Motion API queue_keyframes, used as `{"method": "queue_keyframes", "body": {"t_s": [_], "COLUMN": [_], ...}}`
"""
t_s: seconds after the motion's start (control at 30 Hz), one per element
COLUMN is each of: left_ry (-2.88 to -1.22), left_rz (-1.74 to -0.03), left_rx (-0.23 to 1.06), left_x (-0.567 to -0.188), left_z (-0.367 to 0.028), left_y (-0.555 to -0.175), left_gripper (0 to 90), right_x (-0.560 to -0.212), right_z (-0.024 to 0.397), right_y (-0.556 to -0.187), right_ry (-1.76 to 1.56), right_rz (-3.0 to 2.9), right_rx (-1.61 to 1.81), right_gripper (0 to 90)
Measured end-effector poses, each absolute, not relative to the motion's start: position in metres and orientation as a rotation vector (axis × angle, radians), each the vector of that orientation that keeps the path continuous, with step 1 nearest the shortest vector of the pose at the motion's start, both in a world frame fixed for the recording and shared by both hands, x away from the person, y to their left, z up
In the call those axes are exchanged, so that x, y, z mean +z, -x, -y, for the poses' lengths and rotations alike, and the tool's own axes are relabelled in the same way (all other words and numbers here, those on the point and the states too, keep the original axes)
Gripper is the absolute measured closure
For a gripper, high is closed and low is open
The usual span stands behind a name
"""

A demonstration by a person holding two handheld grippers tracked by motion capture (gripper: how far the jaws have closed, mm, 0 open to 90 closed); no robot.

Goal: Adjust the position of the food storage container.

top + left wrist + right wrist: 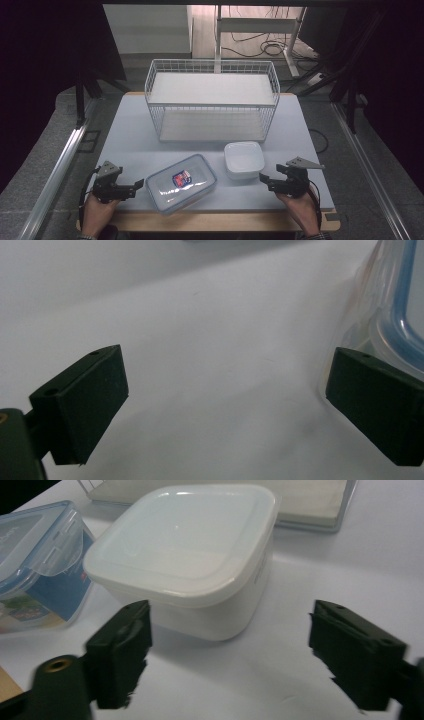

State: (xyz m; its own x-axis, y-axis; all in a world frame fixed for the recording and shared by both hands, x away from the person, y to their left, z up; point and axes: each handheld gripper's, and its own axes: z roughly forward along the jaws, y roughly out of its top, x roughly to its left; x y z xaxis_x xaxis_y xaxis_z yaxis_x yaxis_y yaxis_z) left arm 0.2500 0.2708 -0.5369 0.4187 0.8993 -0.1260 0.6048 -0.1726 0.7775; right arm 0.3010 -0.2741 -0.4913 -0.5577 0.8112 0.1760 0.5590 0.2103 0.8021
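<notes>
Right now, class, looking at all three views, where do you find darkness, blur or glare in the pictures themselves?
High view: dark at both sides, the table evenly lit, the wire basket sharp. Left gripper view: soft focus, the clear lidded container blurred at the right edge. Right gripper view: the white tub fairly sharp with pale glare on its lid, while the near fingers are blurred.

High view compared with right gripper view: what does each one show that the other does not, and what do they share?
Only the high view: the white wire basket's tall mesh walls, the left gripper, and both hands.

Only the right gripper view: the clear blue-rimmed box's side clip up close.

Both: the white square lidded tub, the clear box, the open right gripper.
</notes>
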Motion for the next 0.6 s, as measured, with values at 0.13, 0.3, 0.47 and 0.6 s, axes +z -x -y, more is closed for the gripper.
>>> {"method": "queue_keyframes", "body": {"t_s": [0.13,0.3,0.47,0.6], "left_ry": [-1.874,-1.865,-1.868,-1.866], "left_rz": [-1.298,-1.308,-1.302,-1.303], "left_rx": [0.48,0.491,0.487,0.488], "left_x": [-0.537,-0.537,-0.537,-0.537], "left_z": [-0.273,-0.273,-0.273,-0.273], "left_y": [-0.25,-0.249,-0.249,-0.249], "left_gripper": [3.2,3.2,3.4,3.5], "right_x": [-0.481,-0.465,-0.454,-0.455], "right_z": [0.271,0.254,0.223,0.194], "right_y": [-0.3,-0.303,-0.311,-0.323], "right_ry": [-1.241,-1.089,-0.922,-0.836], "right_rz": [-2.223,-2.33,-2.421,-2.498], "right_rx": [1.266,1.234,1.189,1.174], "right_gripper": [37.7,59.7,80.9,89.1]}}
